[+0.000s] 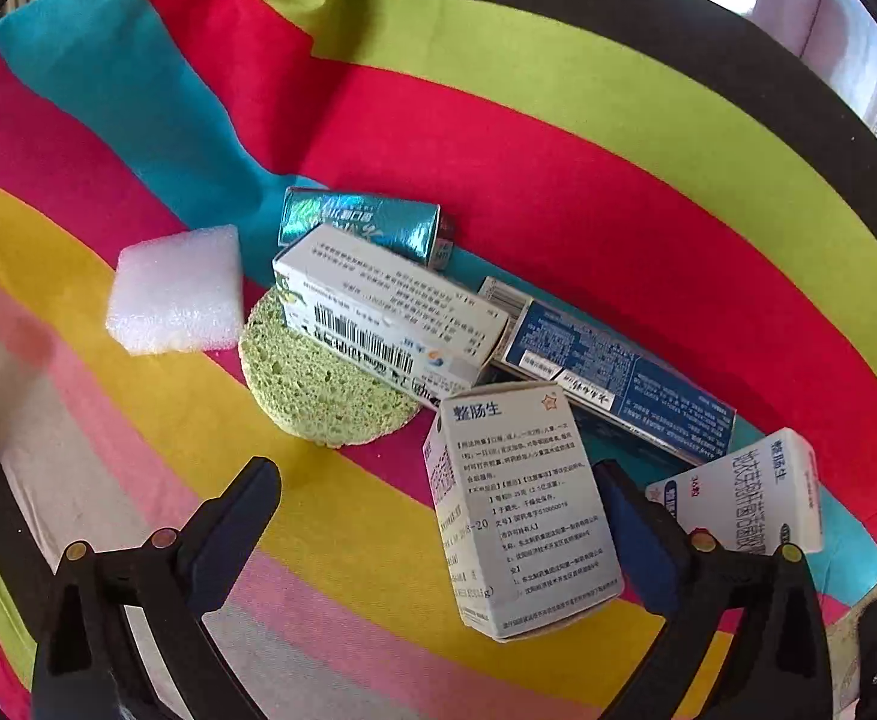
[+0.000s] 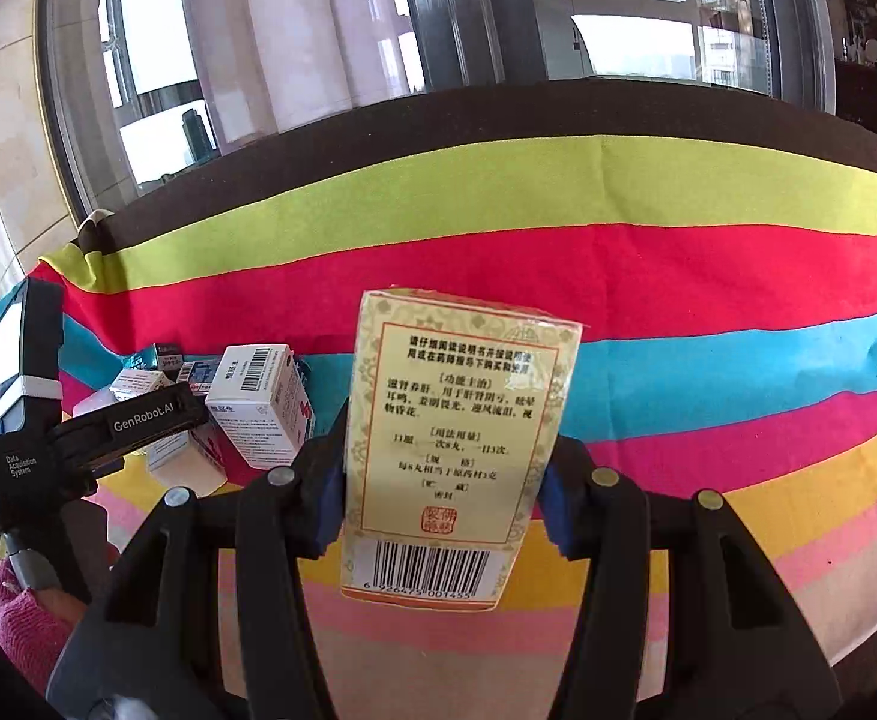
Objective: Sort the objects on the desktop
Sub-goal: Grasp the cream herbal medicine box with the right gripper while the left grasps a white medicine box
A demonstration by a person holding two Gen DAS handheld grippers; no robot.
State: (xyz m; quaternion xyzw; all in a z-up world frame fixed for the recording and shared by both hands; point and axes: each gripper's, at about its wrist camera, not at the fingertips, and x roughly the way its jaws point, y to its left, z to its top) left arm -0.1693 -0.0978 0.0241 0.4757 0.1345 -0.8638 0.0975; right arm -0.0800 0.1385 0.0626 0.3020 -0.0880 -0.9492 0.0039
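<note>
Left wrist view only: left gripper (image 1: pixel 438 498), jaws spread wide, flanks a loose upright white carton (image 1: pixel 522 510); round green sponge (image 1: pixel 318 384) at 11 o'clock. Right wrist view only: right gripper (image 2: pixel 444 498) clamps a yellow cardboard medicine box (image 2: pixel 456 438) above the striped multicolour cloth (image 2: pixel 708 276).

On the striped cloth (image 1: pixel 558 138) the boxes crowd together toward the left edge: a white box (image 1: pixel 522 510) stands just inside the left gripper's (image 1: pixel 438 510) open span, with a long white carton (image 1: pixel 390 306) on a green sponge (image 1: pixel 318 384), a blue carton (image 1: pixel 612 378) and a teal box (image 1: pixel 360 222) packed behind it. A white foam block (image 1: pixel 177 291) lies apart beside the sponge. Toward the far edge and the right side, the red, green and blue bands lie bare, and the yellow box (image 2: pixel 456 444) gripped in the right gripper (image 2: pixel 438 480) hangs over open cloth.
</note>
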